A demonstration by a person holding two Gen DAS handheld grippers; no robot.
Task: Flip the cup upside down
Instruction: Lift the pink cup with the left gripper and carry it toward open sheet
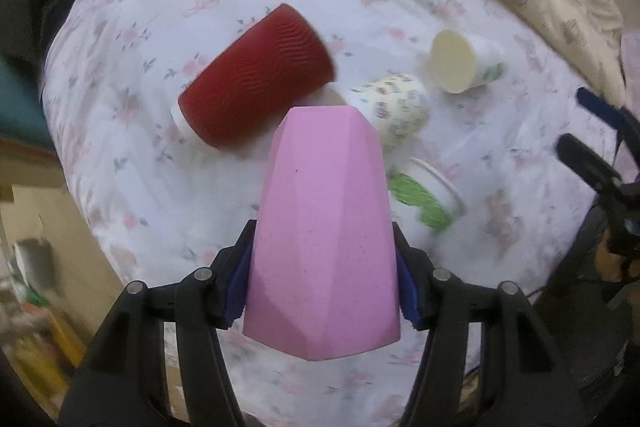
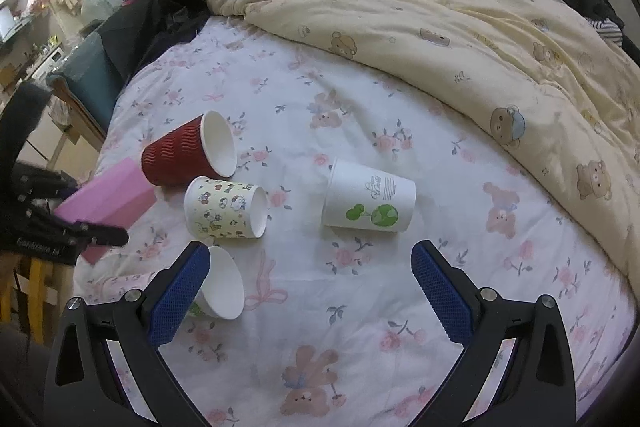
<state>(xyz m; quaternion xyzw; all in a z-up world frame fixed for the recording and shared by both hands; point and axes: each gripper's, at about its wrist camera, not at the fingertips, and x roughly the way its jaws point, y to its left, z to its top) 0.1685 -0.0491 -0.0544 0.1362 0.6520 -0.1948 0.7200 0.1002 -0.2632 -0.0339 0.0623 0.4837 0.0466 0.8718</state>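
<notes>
My left gripper (image 1: 323, 247) is shut on a pink faceted cup (image 1: 324, 227) and holds it above the bed, its narrow base pointing away from me. The cup (image 2: 108, 201) and the left gripper (image 2: 60, 227) also show at the left of the right wrist view. My right gripper (image 2: 310, 271) is open and empty, low over the bed sheet (image 2: 360, 307), just in front of the paper cups.
Several paper cups lie on their sides: a red ribbed one (image 1: 256, 75) (image 2: 188, 151), a cartoon-print one (image 1: 400, 107) (image 2: 226, 207), a white one with a green globe (image 2: 368, 199) (image 1: 464, 61), and a green-patterned one (image 1: 428, 193) (image 2: 220, 283). A cream quilt (image 2: 460, 27) covers the far side.
</notes>
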